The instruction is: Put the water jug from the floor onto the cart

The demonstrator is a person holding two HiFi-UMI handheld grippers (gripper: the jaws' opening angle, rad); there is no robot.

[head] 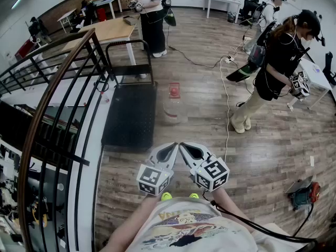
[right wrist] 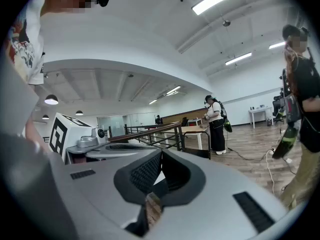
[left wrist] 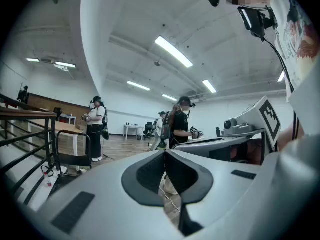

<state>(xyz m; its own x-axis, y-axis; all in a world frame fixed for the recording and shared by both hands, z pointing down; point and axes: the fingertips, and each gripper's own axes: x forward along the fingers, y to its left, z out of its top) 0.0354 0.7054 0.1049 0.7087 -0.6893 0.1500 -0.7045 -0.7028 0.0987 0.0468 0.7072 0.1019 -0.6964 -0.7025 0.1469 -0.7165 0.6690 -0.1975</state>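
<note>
Wooden floor (head: 262,140) fills this big room. At middle left the black cart (head: 128,114) sits low and flat, so a load can go on easily. Just right of it, the water jug (head: 172,105) stands on the floor, close by for a short lift. Low in the middle, the left gripper (head: 173,147) and right gripper (head: 184,147) are both closed on nothing, well back from the jug.

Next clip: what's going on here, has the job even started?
Not really. A person holds the left claw and the right claw close in front of their chest, both shut with nothing in them. The water jug stands upright on the wood floor, just right of the black cart, and neither claw is near it. Other people stand farther off in the room.
</note>
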